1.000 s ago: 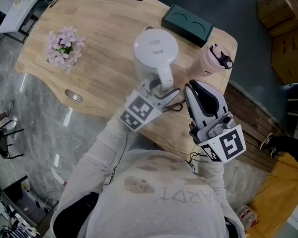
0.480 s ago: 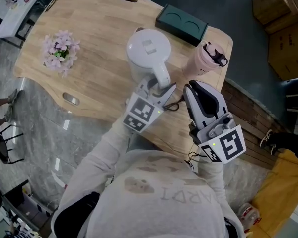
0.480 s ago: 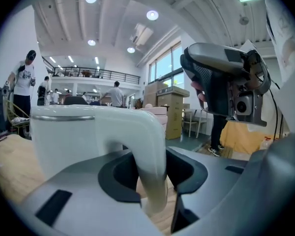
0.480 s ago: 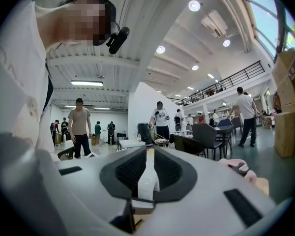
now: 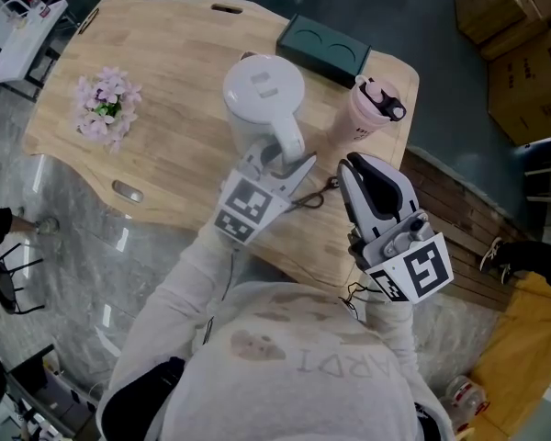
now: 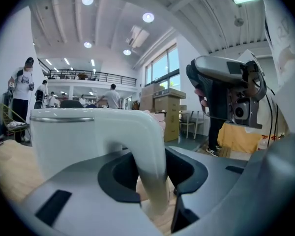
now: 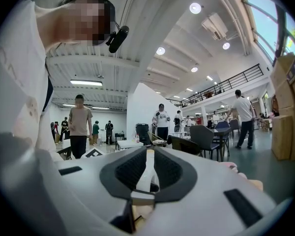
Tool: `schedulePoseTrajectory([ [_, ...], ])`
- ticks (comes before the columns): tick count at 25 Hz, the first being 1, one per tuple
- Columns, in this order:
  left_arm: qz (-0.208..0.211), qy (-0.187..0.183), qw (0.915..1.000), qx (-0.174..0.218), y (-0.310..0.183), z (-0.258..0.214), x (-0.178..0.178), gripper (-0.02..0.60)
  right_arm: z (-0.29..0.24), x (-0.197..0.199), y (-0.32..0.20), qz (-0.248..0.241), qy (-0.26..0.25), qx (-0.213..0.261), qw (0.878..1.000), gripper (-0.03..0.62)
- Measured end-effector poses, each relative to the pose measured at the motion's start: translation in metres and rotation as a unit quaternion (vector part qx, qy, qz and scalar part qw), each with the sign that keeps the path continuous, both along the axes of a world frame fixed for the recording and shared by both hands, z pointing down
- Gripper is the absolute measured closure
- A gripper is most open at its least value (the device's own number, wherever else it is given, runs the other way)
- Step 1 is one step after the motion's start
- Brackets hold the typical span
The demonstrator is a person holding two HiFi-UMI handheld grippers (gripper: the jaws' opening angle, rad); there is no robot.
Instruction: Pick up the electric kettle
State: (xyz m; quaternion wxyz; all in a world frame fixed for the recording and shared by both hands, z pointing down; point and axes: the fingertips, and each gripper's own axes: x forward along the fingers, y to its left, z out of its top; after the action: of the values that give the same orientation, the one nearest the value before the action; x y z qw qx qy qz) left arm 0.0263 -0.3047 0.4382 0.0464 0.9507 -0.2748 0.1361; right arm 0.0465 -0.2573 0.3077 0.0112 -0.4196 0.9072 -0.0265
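Handle (image 5: 289, 141) toward us, the white electric kettle (image 5: 262, 95) stood upright near the middle of the wooden counter (image 5: 170, 159). Our left hand-held gripper (image 5: 285, 162) had just been closing, and its pads pinched that handle between them. A pink bottle (image 5: 368, 115) stood just beside the kettle. Our right hand-held gripper (image 5: 360, 165) hung empty, jaws together, by the counter's near edge. We judged the grasp made; the next move called for a steady, upright lift clear of the bottle.

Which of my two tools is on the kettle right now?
The left tool: its jaws have just closed onto the curved handle of the white electric kettle. The right tool is held apart to the side, jaws together, empty.
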Motion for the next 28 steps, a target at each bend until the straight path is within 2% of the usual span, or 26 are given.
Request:
schedulePoseTrajectory([
  [14,0.013,0.025,0.9991,0.03,0.028,-0.071,0.008,0.442,-0.017,0.008,0.017,-0.018,-0.01,0.026,0.999,0.553],
  [28,0.014,0.018,0.9972,0.071,0.079,-0.123,-0.001,0.442,-0.031,0.009,0.048,-0.046,-0.017,0.046,0.998,0.553],
])
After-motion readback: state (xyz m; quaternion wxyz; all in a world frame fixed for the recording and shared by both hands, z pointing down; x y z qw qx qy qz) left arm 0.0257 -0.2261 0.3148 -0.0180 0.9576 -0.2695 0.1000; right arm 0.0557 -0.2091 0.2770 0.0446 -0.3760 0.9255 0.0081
